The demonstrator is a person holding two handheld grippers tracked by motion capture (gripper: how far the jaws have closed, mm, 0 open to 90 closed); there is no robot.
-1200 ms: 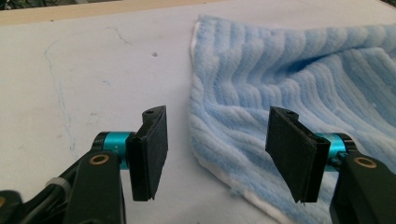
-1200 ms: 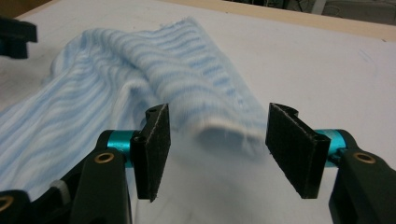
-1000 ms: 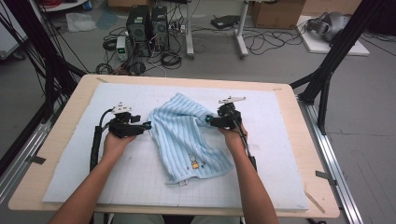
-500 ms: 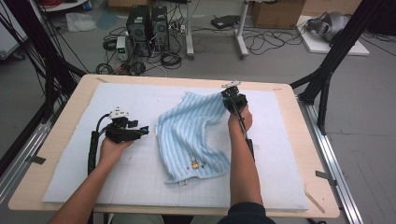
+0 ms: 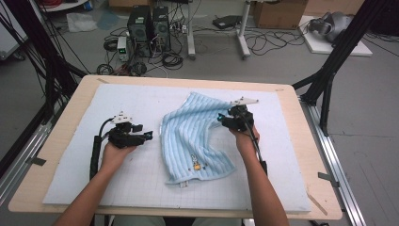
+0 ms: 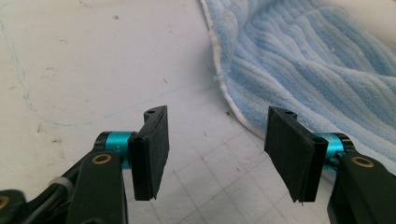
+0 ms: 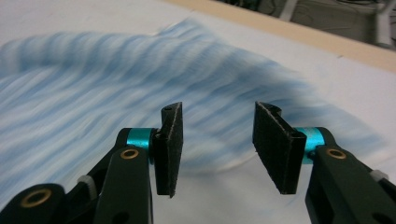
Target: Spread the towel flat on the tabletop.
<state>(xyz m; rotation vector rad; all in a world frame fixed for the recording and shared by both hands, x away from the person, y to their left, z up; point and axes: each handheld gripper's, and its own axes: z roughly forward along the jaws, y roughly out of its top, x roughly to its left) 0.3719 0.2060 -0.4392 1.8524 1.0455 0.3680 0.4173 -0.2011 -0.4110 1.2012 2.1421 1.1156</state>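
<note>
A light blue striped towel [image 5: 193,136] with a small picture near its front edge lies crumpled across the middle of the white mat [image 5: 75,174]. My left gripper [image 5: 149,136] rests on the mat just left of the towel, open and empty. In the left gripper view the towel's white hem [image 6: 233,100] runs just beyond the left gripper [image 6: 215,154]. My right gripper [image 5: 220,119] hovers at the towel's far right edge. Its jaws have just been opening and nothing is between them. In the right gripper view the towel [image 7: 93,88] shows blurred past the right gripper [image 7: 217,144].
The mat covers a wooden table [image 5: 316,155] with a bare rim all round. Beyond the far edge, computer cases [image 5: 148,23], cables and boxes sit on the floor. Black frame struts [image 5: 329,70] stand at both sides.
The right gripper carried the towel's far corner away from the person, then let it go and drew back toward them. The towel's far part lies more spread out. The left gripper stayed put.
</note>
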